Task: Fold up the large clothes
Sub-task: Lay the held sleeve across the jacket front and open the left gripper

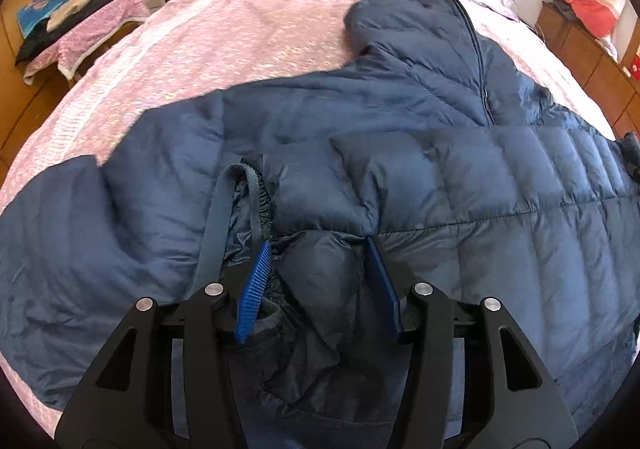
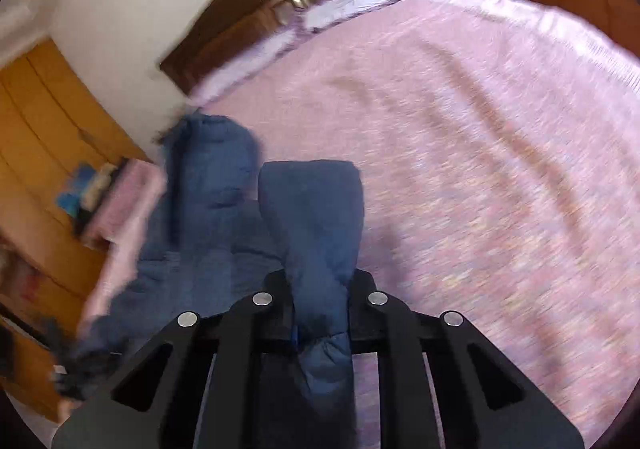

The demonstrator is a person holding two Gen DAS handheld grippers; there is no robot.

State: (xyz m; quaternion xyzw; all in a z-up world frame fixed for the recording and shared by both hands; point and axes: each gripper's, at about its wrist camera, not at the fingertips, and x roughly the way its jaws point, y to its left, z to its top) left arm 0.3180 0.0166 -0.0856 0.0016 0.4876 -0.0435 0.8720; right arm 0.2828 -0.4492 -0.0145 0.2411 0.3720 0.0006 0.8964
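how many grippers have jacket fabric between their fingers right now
2. The left gripper straddles a puffy fold by the elastic cuff of the navy down jacket; the right gripper is clamped on a quilted sleeve.

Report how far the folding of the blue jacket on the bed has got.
Early stage. Done: the jacket lies spread on the bed, zipped. In hand: the left gripper has its jaws around a bunch of fabric near the cuff, and the right gripper is shut on a padded part. Left: no finished fold shows, so all the folds.
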